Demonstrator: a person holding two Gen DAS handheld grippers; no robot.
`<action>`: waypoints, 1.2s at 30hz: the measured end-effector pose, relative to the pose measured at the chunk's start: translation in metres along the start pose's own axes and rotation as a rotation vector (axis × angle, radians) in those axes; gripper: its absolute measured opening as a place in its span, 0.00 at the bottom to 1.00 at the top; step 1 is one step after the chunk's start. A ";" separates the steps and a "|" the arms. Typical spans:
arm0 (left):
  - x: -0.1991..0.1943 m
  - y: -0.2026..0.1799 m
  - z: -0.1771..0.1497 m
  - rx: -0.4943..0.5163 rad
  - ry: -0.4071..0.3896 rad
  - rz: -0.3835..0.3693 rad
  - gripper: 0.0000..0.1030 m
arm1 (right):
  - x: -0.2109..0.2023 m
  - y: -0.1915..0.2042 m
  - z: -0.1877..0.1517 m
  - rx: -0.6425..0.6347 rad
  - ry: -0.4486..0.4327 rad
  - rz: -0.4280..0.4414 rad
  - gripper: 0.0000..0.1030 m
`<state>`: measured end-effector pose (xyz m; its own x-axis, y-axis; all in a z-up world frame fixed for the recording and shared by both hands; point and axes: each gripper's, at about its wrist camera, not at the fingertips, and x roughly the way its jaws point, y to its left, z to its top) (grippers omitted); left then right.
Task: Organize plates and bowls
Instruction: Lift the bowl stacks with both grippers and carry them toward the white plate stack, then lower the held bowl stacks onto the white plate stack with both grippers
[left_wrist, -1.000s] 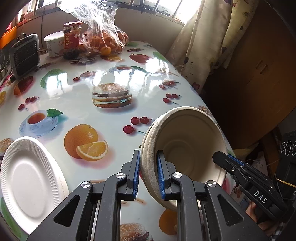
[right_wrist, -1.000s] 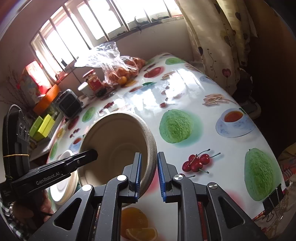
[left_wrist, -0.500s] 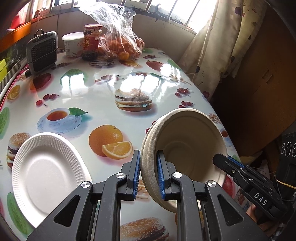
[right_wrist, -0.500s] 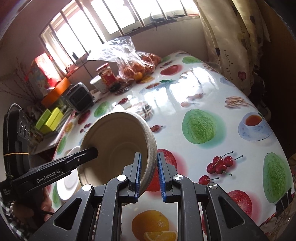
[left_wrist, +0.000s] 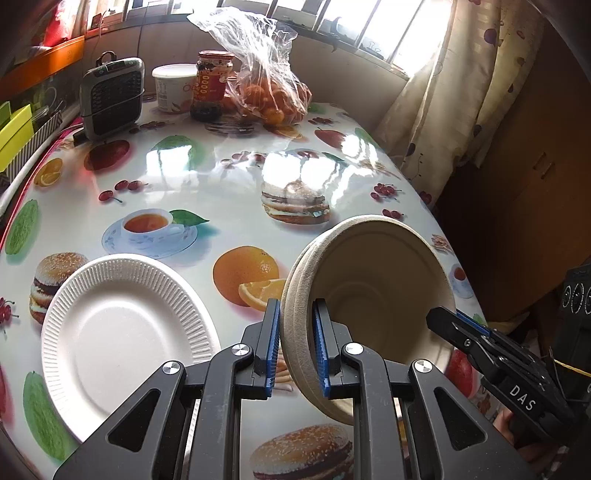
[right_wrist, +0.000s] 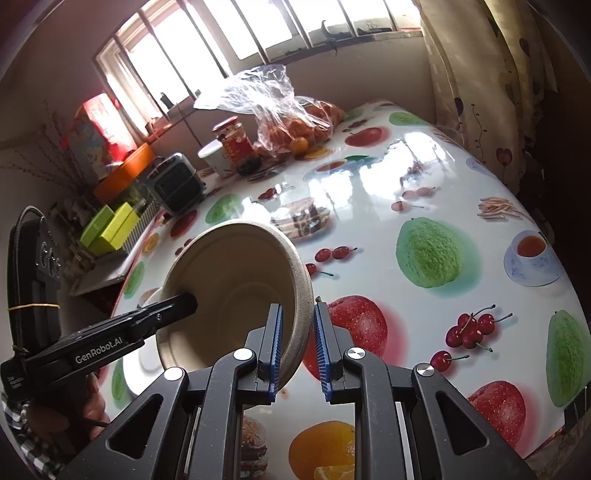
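One table (left_wrist: 229, 177) under glossy fruit-and-burger oilcloth, beside a barred window (right_wrist: 221, 44) and curtain (left_wrist: 461, 85). Beige bowl (left_wrist: 373, 295), tilted on edge above the table, rim clamped on opposite sides by left gripper (left_wrist: 294, 347) and right gripper (right_wrist: 297, 350). White paper plate (left_wrist: 122, 325) lying flat, left of left gripper.

Daylight from the window (right_wrist: 236, 40) backlights both views, blown out. Strong glare on the glossy tablecloth (left_wrist: 303, 173). Fisheye bends edges, corners vignette dark; focus sharp.
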<state>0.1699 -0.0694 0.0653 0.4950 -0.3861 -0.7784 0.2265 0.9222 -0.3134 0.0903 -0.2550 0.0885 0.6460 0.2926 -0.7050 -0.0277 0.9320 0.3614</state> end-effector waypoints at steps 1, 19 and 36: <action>-0.001 0.001 -0.001 -0.003 -0.002 0.002 0.17 | 0.000 0.001 0.000 -0.003 0.001 0.002 0.16; -0.020 0.034 -0.007 -0.065 -0.037 0.058 0.17 | 0.020 0.034 0.002 -0.066 0.034 0.063 0.16; -0.040 0.074 -0.013 -0.140 -0.075 0.111 0.17 | 0.040 0.074 0.004 -0.134 0.073 0.125 0.16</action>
<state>0.1558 0.0144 0.0667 0.5730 -0.2775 -0.7711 0.0510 0.9512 -0.3044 0.1168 -0.1750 0.0897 0.5745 0.4181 -0.7037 -0.2090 0.9061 0.3677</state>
